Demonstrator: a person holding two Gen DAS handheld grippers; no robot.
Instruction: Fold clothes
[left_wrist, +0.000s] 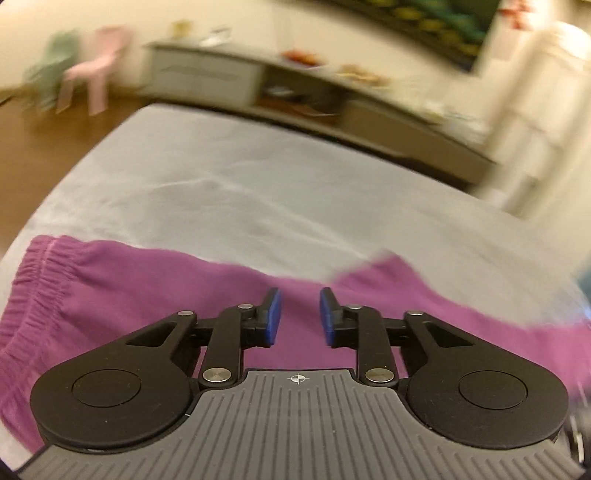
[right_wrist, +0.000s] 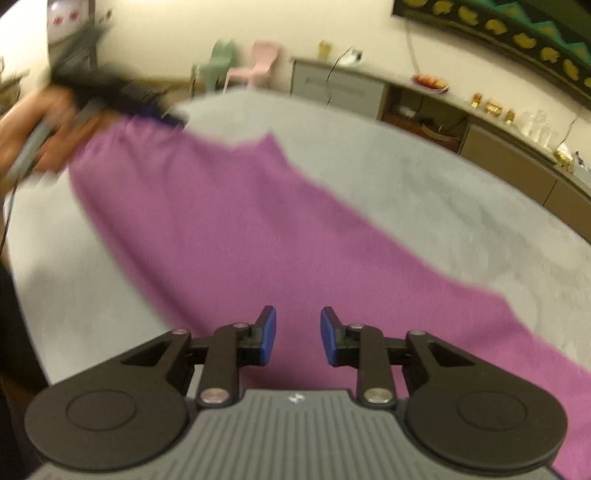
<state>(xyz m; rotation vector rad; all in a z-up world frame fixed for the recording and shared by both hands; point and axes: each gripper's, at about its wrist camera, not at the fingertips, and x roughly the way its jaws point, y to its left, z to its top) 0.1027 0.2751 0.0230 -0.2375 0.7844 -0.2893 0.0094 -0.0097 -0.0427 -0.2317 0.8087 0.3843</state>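
Across the grey bed cover (right_wrist: 461, 206), a pair of purple cotton trousers (right_wrist: 229, 236) is laid out flat beneath both hand-held grippers.

In the left wrist view the trousers' gathered elastic waistband (left_wrist: 35, 291) is seen at the left edge, with purple cloth running to the lower right of the frame. The left gripper (left_wrist: 298, 316) is held above the cloth, its blue-padded jaws set narrowly apart with nothing between them. The right gripper (right_wrist: 298, 335) is likewise held over the purple fabric, jaws slightly parted and gripping nothing. At the upper left of the right wrist view, a blurred hand (right_wrist: 33, 136) is seen near the waistband end. Beyond the bed, a long grey sideboard (right_wrist: 343, 86) and a pink plastic chair (right_wrist: 255, 66) are seen against the wall.
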